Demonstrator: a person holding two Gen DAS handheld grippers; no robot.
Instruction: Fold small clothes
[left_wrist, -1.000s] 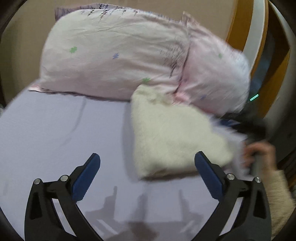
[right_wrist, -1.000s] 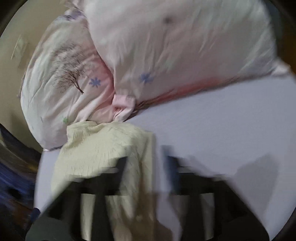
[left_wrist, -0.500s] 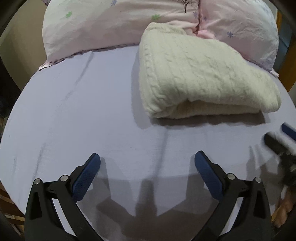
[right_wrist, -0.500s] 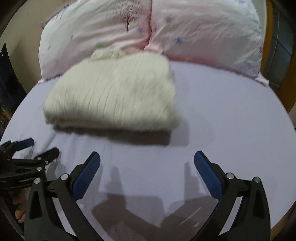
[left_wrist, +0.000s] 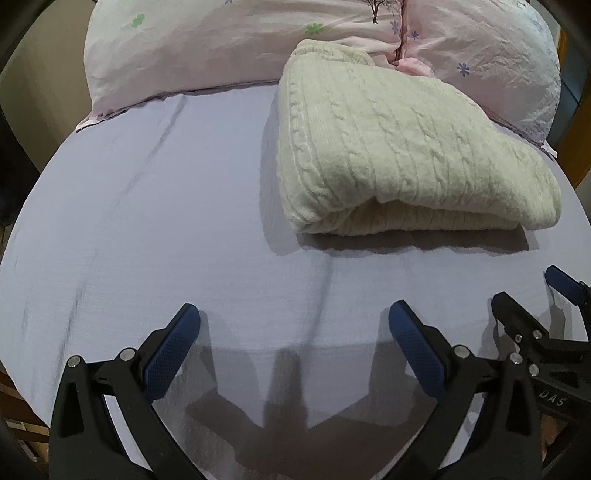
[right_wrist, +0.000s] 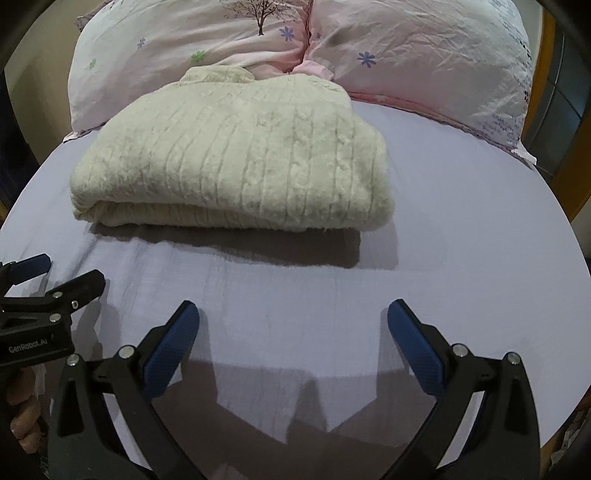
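Cream cable-knit wool sits folded on the bed: the sweater (left_wrist: 402, 147) lies as a thick, doubled-over bundle on the lavender sheet (left_wrist: 155, 229), its rounded fold facing me and its far end pressed up against the pillows. From my left wrist camera it lies ahead and to the right; from my right wrist camera it lies ahead and to the left (right_wrist: 236, 162), so it is roughly between my two tools and further up the bed than both.

Neither tool touches it. My left gripper (left_wrist: 295, 347) is spread wide, its blue pads well apart with only bare sheet between them, holding nothing. My right gripper (right_wrist: 291, 343) is just as wide and just as empty, hovering over the sheet near the foot side of the sweater. Each tool shows up at the edge of the other's view: the right one at the lower right of the left camera, the left one at the lower left of the right camera, where a bit of my left hand (right_wrist: 24, 410) shows around its handle.

Behind the sweater, two pink pillows (right_wrist: 177, 48) with small flowers and a printed tree lean side by side, meeting at a seam just behind the knit collar. Whether the sweater's sleeves are tucked neatly inside the fold I cannot tell; only the outer layers and the edge of a lower layer are visible. Shadows of the gripper arms fall on the sheet close to the cameras.
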